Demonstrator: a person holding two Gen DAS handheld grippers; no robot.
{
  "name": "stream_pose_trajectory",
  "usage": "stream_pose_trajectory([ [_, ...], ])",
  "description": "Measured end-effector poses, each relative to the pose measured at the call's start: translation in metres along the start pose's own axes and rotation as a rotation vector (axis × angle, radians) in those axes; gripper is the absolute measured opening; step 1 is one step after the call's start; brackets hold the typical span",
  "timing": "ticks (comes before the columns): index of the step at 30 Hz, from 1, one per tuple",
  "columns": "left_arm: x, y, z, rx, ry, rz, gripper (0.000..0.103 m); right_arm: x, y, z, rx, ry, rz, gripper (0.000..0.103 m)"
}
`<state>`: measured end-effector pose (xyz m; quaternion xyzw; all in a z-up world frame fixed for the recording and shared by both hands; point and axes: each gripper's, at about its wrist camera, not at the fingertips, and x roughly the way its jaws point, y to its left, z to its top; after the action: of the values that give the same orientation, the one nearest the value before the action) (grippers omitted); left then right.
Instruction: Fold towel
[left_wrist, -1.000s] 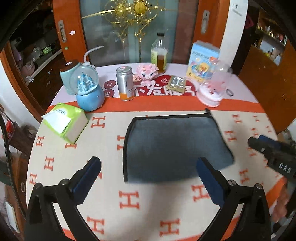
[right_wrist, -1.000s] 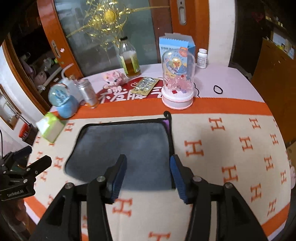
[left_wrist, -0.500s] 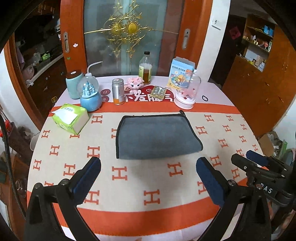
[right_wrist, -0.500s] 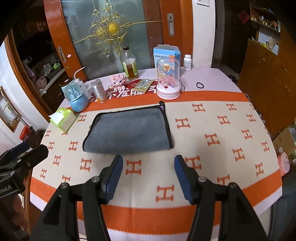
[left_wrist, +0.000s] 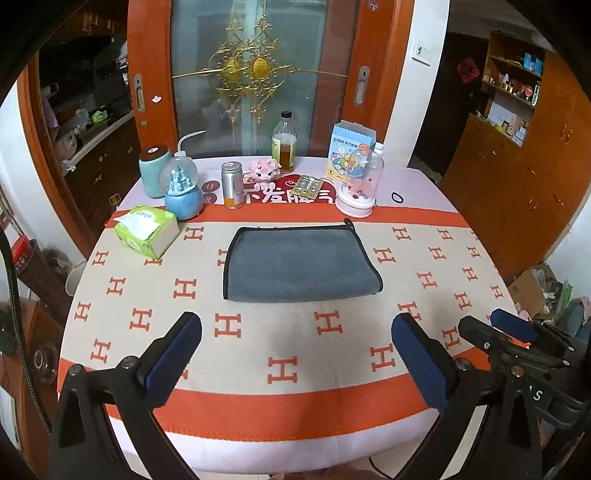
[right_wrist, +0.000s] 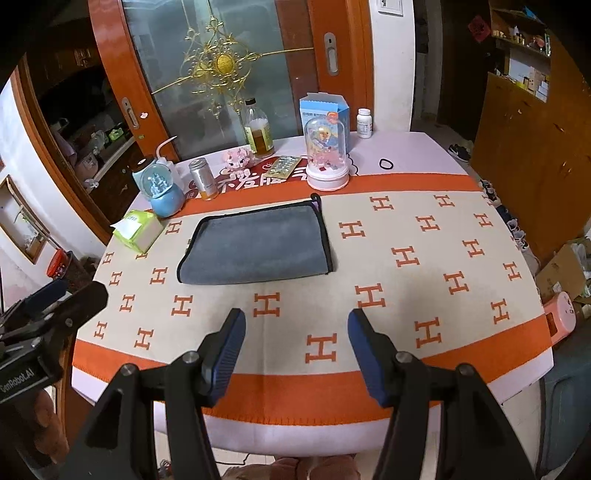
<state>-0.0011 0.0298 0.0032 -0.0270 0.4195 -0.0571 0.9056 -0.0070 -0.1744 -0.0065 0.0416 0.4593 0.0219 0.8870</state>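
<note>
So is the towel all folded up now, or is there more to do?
It looks folded: the grey towel lies flat as a neat rectangle on the tablecloth. Nothing is in hand; the left gripper and right gripper are both open, empty, and short of the towel. Another fold might remain; I can't tell.

Grey towel (left_wrist: 299, 264), black-edged; cream tablecloth (left_wrist: 332, 354) with orange H's.

Green tissue box (left_wrist: 147, 231), snow globe (left_wrist: 183, 193), metal can (left_wrist: 232, 185), bottle (left_wrist: 284, 143) along the tablecloth's (left_wrist: 295, 347) far edge
</note>
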Motion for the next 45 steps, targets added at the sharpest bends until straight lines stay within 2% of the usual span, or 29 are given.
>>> stream_pose_trajectory([
  [6,-0.008,-0.012,-0.010,-0.029,0.015,0.025,0.102,-0.008,-0.002,-0.004,-0.028,0.012,0.024,0.058],
  [18,-0.018,-0.027,-0.019,-0.046,0.005,0.089,0.102,-0.019,-0.006,-0.010,-0.081,-0.031,-0.040,0.058],
  [45,-0.021,-0.034,-0.024,-0.047,0.012,0.102,0.102,-0.024,-0.011,-0.009,-0.082,-0.047,-0.032,0.058],
])
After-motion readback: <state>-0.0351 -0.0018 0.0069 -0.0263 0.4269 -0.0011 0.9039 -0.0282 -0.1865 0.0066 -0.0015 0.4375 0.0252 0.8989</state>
